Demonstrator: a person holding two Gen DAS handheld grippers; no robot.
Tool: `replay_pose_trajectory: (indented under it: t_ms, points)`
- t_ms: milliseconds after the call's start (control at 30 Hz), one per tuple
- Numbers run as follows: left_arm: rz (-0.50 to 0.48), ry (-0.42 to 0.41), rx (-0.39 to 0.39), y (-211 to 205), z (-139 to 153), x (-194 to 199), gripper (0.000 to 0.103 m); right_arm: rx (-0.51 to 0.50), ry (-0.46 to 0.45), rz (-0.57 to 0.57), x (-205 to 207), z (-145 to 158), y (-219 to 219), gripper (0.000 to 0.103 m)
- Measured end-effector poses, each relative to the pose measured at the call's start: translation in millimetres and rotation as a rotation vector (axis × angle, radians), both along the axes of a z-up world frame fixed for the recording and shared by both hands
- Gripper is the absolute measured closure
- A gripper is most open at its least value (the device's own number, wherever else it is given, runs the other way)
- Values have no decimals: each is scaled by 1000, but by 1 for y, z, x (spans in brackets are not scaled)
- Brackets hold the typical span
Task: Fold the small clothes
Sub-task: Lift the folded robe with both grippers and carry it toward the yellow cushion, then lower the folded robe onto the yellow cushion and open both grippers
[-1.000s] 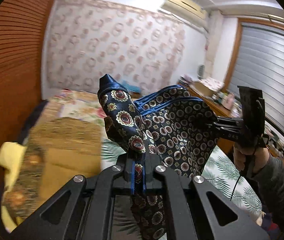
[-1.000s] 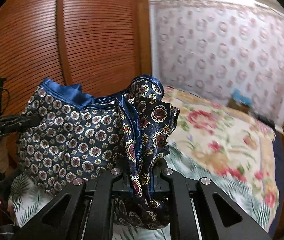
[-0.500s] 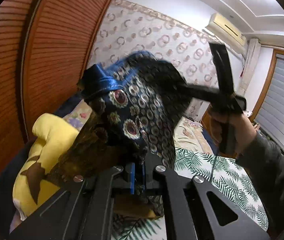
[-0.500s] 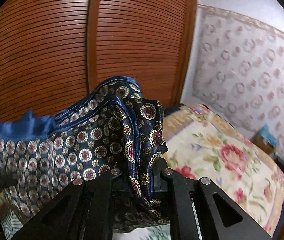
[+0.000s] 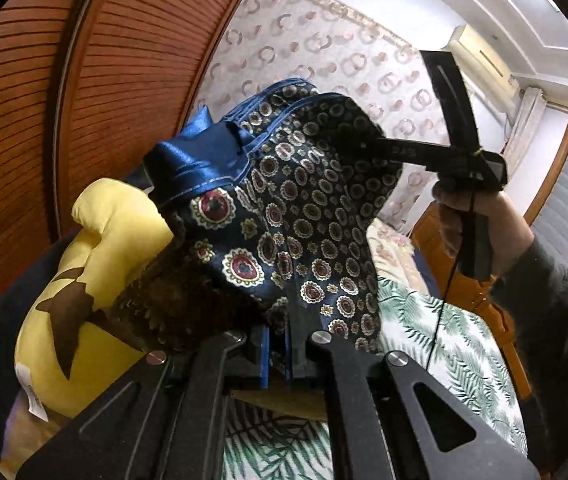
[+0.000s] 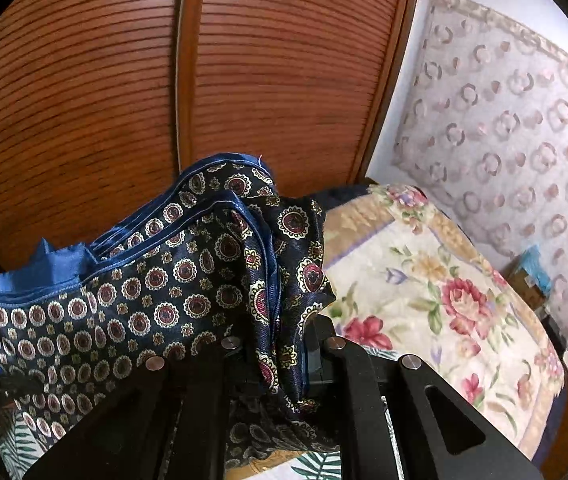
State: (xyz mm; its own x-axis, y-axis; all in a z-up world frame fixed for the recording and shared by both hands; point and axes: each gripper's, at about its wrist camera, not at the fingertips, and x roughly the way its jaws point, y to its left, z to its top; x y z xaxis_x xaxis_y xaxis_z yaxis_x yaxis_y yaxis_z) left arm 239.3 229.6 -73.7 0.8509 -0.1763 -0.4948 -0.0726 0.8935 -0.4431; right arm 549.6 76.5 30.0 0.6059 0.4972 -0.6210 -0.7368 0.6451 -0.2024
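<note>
Both grippers have swung toward the ribbed brown wooden doors [image 6: 276, 80]. The left gripper [image 5: 277, 354] and right gripper [image 6: 280, 354] each stay pinched on the navy medallion-print silky cloth [image 5: 304, 216], now bunched closer between them.

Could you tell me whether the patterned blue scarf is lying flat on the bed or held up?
Held up: the scarf hangs bunched between the left tongs and right tongs, each pinching an edge above the bed.

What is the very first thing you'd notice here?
The shiny navy scarf with round medallions and a bright blue border, held up in the air above the bed: the left gripper pinches one end, the right gripper the other. Next, the yellow pillow at lower left, and the red-brown slatted wardrobe behind.
</note>
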Motion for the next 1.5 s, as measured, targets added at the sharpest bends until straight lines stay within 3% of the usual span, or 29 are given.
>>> replay_pose_trajectory:
  t_ms: [100, 167, 267, 467, 567, 667, 733, 867, 933, 1000, 1233, 1500]
  points:
    - [7, 65, 59, -3, -12, 8, 97, 11, 9, -16, 0, -9, -8, 78]
    - [5, 90, 87, -4, -17, 11, 97, -7, -3, -74, -2, -13, -15, 58]
    - [19, 94, 104, -5, -19, 10, 97, 45, -4, -155, 0, -10, -27, 51]
    - [38, 89, 145, -14, -10, 4, 93, 204, -49, -151, -19, -4, -45, 51]
    - [40, 93, 161, -13, -10, 4, 87, 220, 12, -85, -21, -17, -35, 51]
    - [54, 91, 201, -14, -8, -3, 70, 169, 55, -97, -8, -42, -16, 51]
    - [77, 89, 246, -16, -4, -9, 54, 153, 88, -122, 4, -58, -6, 51]
    - [74, 74, 291, -18, 4, -20, 48, 162, 125, -145, 21, -74, 6, 51]
    - [69, 60, 318, -22, 9, -26, 30, 179, 123, -148, 23, -73, 5, 51]
    - [65, 40, 332, -26, 16, -31, 25, 192, 127, -158, 18, -70, 1, 51]
    - [30, 13, 353, -51, 32, -38, 19, 252, 57, -202, -53, -47, -44, 51]
    - [-42, -50, 391, -95, 56, -58, 16, 313, 22, -246, -147, -45, -107, 50]
